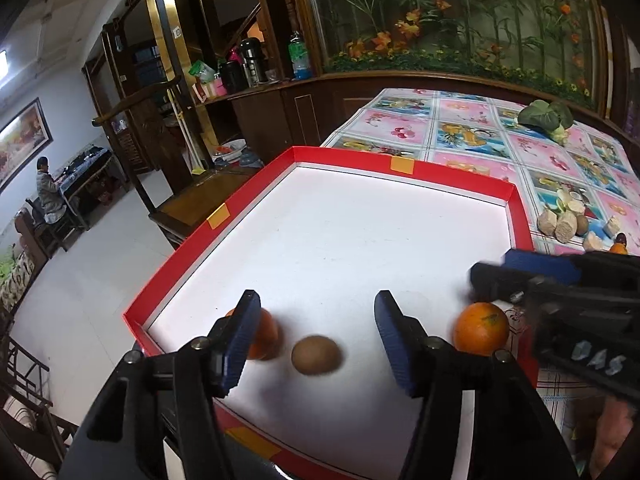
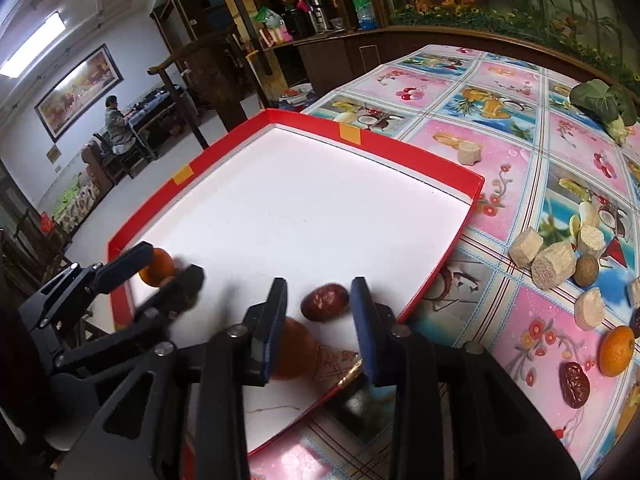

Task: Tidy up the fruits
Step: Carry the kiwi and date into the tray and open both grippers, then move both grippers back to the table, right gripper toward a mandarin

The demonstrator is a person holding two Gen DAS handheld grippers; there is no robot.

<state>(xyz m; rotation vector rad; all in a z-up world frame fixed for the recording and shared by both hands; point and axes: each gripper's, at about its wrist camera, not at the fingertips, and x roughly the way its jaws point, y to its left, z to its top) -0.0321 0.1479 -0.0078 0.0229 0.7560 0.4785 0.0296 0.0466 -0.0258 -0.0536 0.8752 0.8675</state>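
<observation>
Kiwi [image 1: 316, 355]: on white floor of red tray [image 1: 404, 166], long axis roughly 9-to-3 o'clock; between the left gripper [image 1: 316, 336] fingers, untouched.
Left gripper: spread wide, empty.
Orange [image 1: 262, 340]: at 9 o'clock of kiwi, behind left finger.
Red date [image 2: 325, 302]: in tray, long axis 8-to-2 o'clock.
Right gripper [image 2: 320, 326]: released, straddling the date without contact.
Second orange [image 1: 480, 329]: 3 o'clock of kiwi.

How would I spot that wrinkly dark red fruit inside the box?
Find the big red-rimmed white box on the flowery tablecloth. At its near edge, between the right gripper's blue fingers, lies the red date: darker and wrinklier than the neighbouring smooth oranges.
</observation>
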